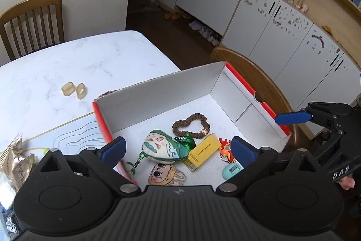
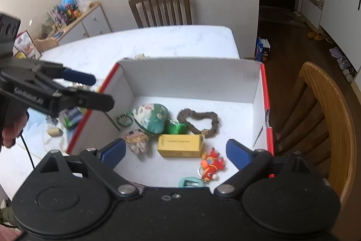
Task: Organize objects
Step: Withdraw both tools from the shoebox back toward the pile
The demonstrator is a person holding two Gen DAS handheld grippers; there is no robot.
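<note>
A white cardboard box with red rims stands on the marble table. Inside lie a yellow box, a brown scrunchie, a green-capped plush face, a second plush face, a red figure keychain and a teal charm. My left gripper is open and empty above the box's near left side. My right gripper is open and empty above the box's near edge. Each gripper shows in the other's view.
Two pale rings lie on the marble table beyond the box. A placemat and foil snack packets lie left of it. Wooden chairs stand at the table's right and far sides.
</note>
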